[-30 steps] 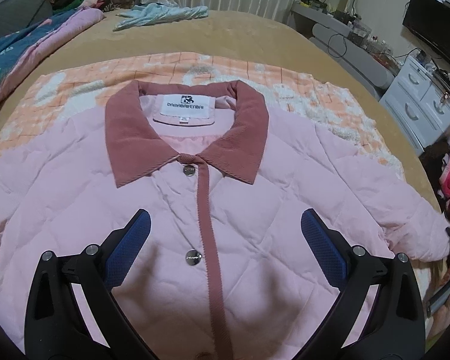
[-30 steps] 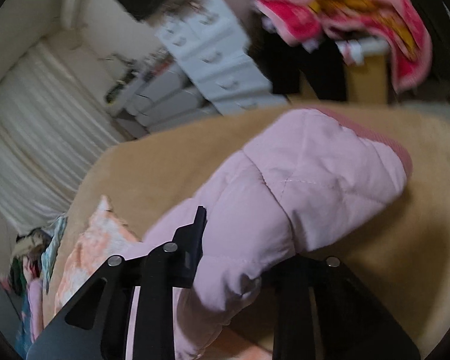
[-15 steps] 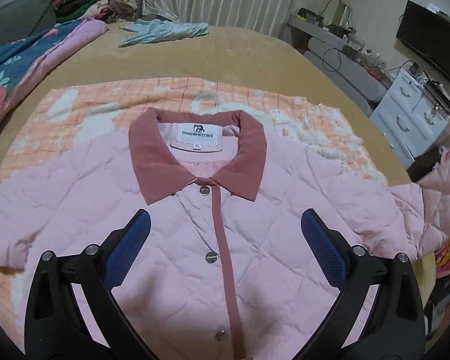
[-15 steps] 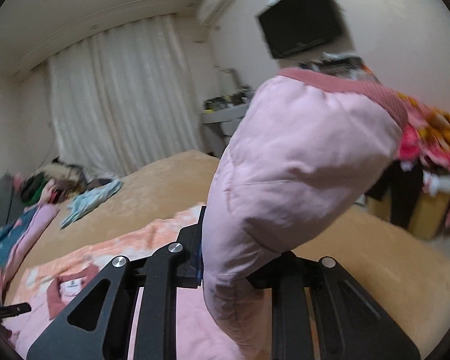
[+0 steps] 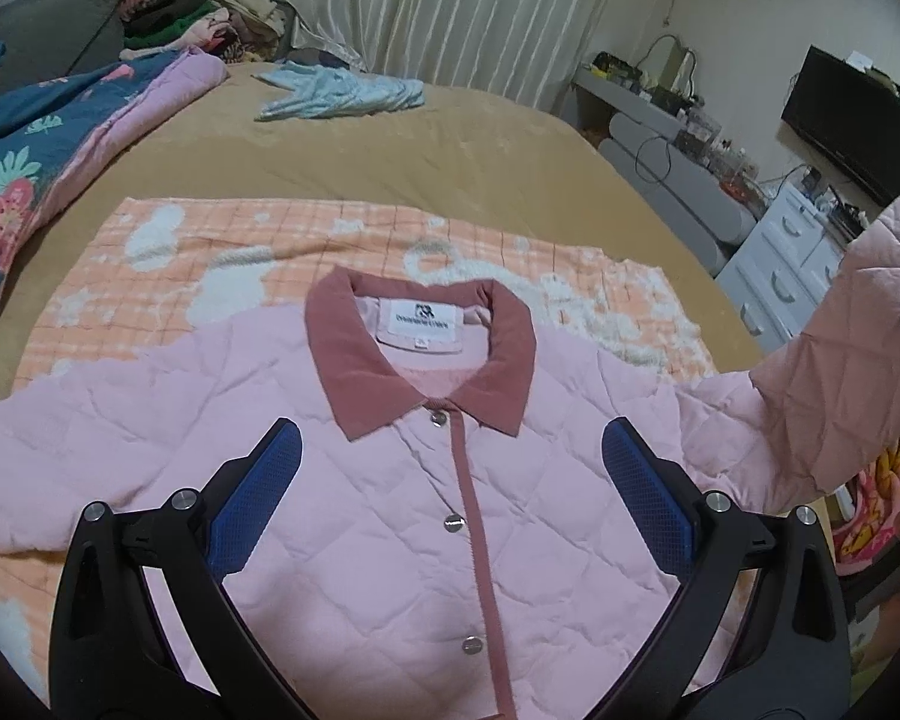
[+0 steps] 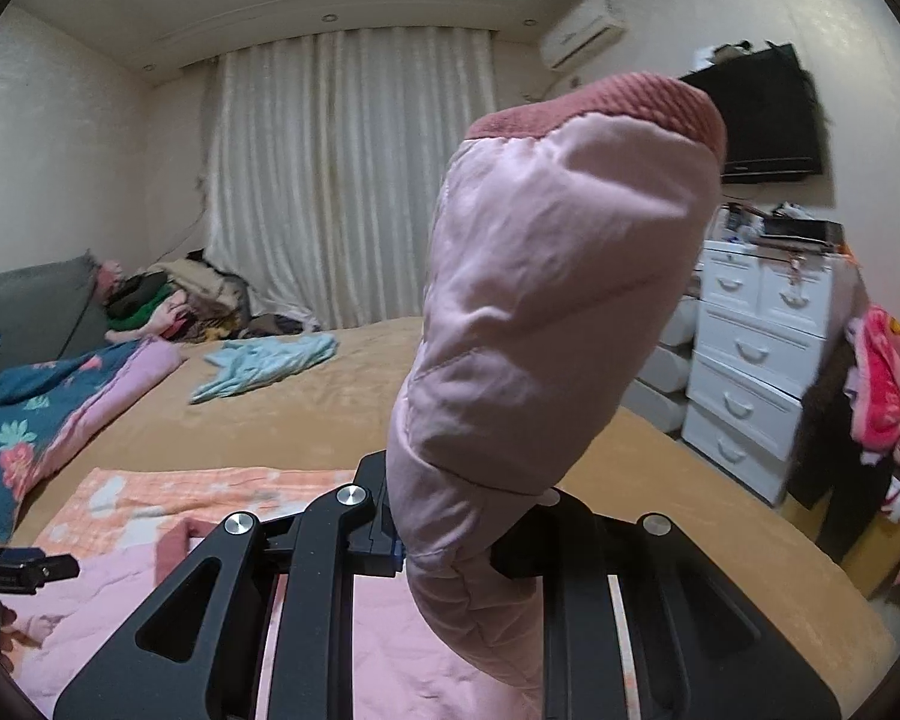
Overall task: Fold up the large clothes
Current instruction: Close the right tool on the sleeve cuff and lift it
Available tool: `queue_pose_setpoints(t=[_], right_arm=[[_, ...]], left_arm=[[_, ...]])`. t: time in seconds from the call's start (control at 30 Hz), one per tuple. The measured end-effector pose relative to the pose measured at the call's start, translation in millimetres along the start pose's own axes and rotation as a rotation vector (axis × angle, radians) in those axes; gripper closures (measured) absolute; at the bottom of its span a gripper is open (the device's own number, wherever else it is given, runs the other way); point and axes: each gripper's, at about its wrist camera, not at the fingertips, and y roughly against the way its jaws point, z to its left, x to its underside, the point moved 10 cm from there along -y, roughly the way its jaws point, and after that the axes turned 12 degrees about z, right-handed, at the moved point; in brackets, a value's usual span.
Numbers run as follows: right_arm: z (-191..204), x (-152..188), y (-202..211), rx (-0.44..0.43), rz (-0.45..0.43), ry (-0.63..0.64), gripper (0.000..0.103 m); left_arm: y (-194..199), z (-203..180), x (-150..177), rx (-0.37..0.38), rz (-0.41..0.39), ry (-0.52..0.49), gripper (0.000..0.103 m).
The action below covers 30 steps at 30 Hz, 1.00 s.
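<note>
Over the orange blanket [image 5: 168,276] on the bed, the pink jacket [image 5: 390,528] is lying buttoned and flat while the right gripper [image 6: 450,546], jaws clamped on its sleeve [image 6: 546,312], is holding it raised, likely to fold inward, and the left gripper [image 5: 450,498] is hovering with jaws apart above the jacket's front.

Jacket [image 5: 390,510] on blanket [image 5: 210,252], blanket on bed [image 5: 450,150].

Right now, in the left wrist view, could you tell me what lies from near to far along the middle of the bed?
left gripper → pink jacket → orange checked blanket → tan bedspread → light blue garment → curtain
</note>
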Motion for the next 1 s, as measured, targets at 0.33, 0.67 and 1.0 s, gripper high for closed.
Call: queue_pose_setpoints(t=[0.33, 0.67, 1.0], right_arm=[[78.1, 4.5, -5.2, -0.09, 0.029, 0.088, 0.085], [150.1, 23.6, -20.8, -0.147, 0.065, 0.171, 0.085], [213.4, 60.2, -39.1, -0.208, 0.124, 0.235, 0.084]], left_arm=[[21.3, 44.1, -3.1, 0.034, -0.018, 0.08, 0.009], [27.0, 82.3, 3.9, 0.083, -0.009, 0.143, 0.009], [32.6, 115.5, 9.2, 0.148, -0.013, 0.217, 0.009]])
